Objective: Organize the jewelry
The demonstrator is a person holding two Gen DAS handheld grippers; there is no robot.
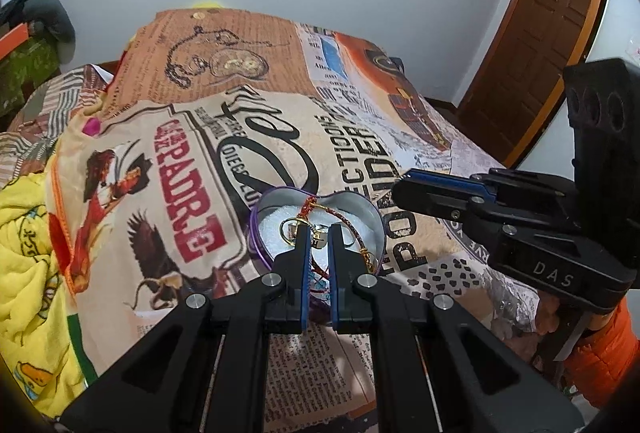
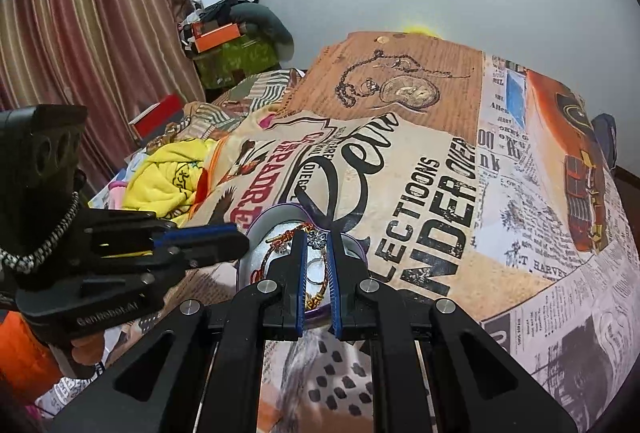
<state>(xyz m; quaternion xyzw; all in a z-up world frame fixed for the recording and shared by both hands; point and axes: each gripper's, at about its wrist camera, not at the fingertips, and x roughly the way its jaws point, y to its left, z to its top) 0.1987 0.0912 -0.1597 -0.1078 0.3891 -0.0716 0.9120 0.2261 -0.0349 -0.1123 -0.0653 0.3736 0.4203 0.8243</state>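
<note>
Both grippers angled down over the heart-shaped box

The left gripper (image 1: 319, 233) and right gripper (image 2: 319, 239), jaws narrow and clamping nothing, hover above the heart-shaped box (image 1: 362, 211) on the printed bedspread (image 1: 160, 169); jewelry (image 1: 294, 229) lies inside.

The left gripper (image 1: 319, 233) hides part of the heart-shaped tin (image 1: 362, 211); the jewelry pieces (image 1: 294, 229) inside are too small to identify.
</note>
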